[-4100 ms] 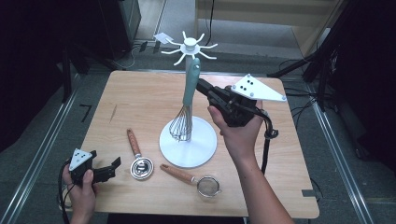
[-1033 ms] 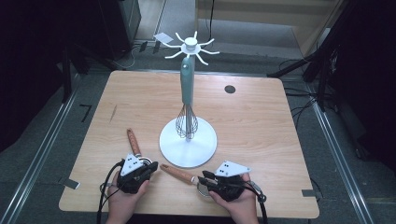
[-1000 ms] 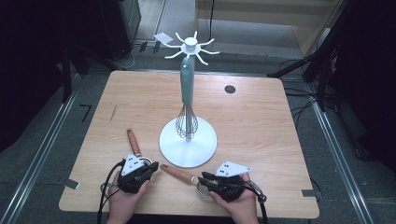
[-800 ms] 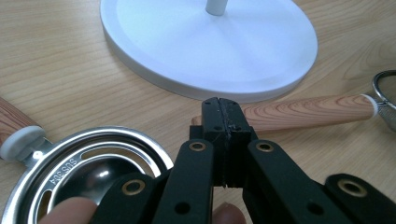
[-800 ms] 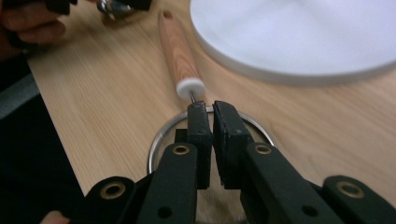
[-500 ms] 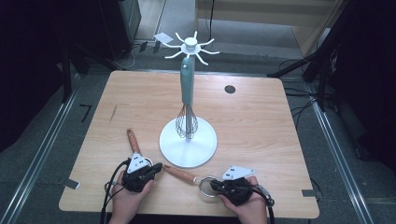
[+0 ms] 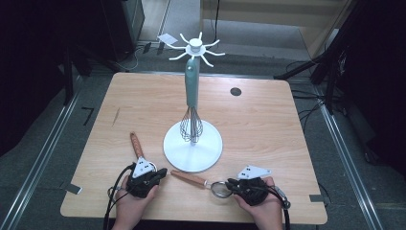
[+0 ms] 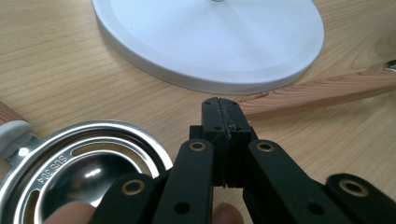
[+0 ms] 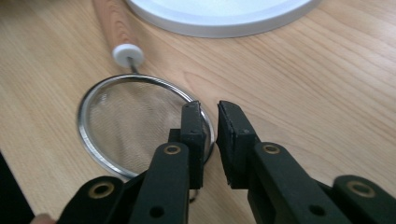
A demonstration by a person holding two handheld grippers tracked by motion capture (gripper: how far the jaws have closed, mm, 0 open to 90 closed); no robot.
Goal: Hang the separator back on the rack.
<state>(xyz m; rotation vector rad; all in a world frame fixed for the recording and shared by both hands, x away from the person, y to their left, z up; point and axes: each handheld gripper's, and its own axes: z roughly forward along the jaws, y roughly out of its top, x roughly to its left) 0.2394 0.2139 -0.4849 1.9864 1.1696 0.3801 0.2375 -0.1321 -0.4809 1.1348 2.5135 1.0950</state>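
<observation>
Right gripper [image 7: 231, 184] sits low at the table's [image 7: 268, 124] near edge, hand cupped behind it and pointing left, its jaws just opened a crack around the rim of the little mesh strainer [image 9: 140, 123] lying flat by the white stand base [image 7: 193, 151], not really pinching it.

White stand base [image 7: 193, 152], pale wood-grain table [image 7: 268, 129], silver mesh strainer [image 9: 135, 123], black tools [image 9: 209, 123]

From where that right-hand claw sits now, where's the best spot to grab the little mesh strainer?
Probably the strainer rim's near edge, from above: the right gripper already has its slightly parted jaws astride the thin steel ring, while the wooden handle points away toward the white stand base.
</observation>
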